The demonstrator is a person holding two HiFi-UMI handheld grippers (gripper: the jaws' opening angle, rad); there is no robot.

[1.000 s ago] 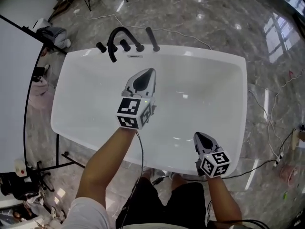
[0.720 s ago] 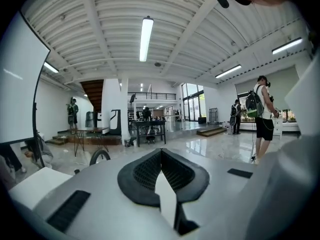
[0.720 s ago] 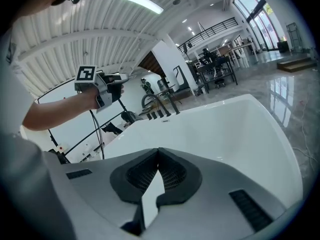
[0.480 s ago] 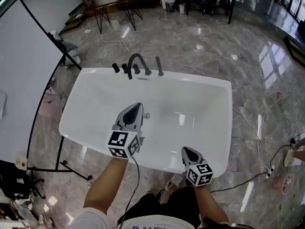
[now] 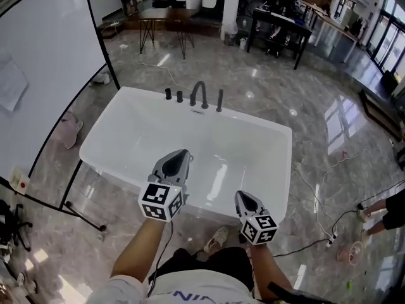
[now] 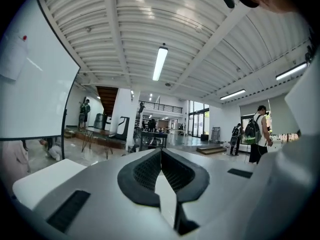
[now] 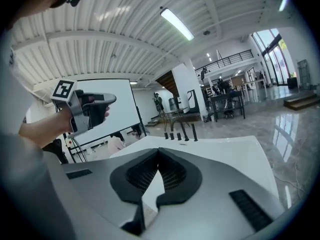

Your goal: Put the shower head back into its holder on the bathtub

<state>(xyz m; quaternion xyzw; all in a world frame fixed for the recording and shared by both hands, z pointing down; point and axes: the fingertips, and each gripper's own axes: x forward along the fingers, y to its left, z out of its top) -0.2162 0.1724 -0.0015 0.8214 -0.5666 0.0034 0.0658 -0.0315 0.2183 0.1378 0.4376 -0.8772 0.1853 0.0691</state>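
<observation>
Slim black shower head (image 5: 219,100) is seen upright at far rim of white rounded-rect. bathtub (image 5: 126,132), just right of curved black spout (image 5: 199,94) & two black knobs (image 5: 168,94). Left gripper (image 5: 185,152) & right gripper (image 5: 240,195) are held at near rim, jaws pressed together, nothing gripped.

Very little can be read. At six o'clock in the head view, the person's white shirt (image 5: 190,294) shows the tops of blue capital letters, perhaps "NIN". The frame edge cuts them, so no word can be told. The left cube (image 5: 161,201) on the left gripper (image 5: 183,152) and the right cube (image 5: 258,228) on the right gripper (image 5: 240,195) bear black-and-white square markers, patterns without letters or digits. At nine o'clock a paper sheet (image 5: 11,84) on the white board (image 5: 50,43) is too small to read.
</observation>
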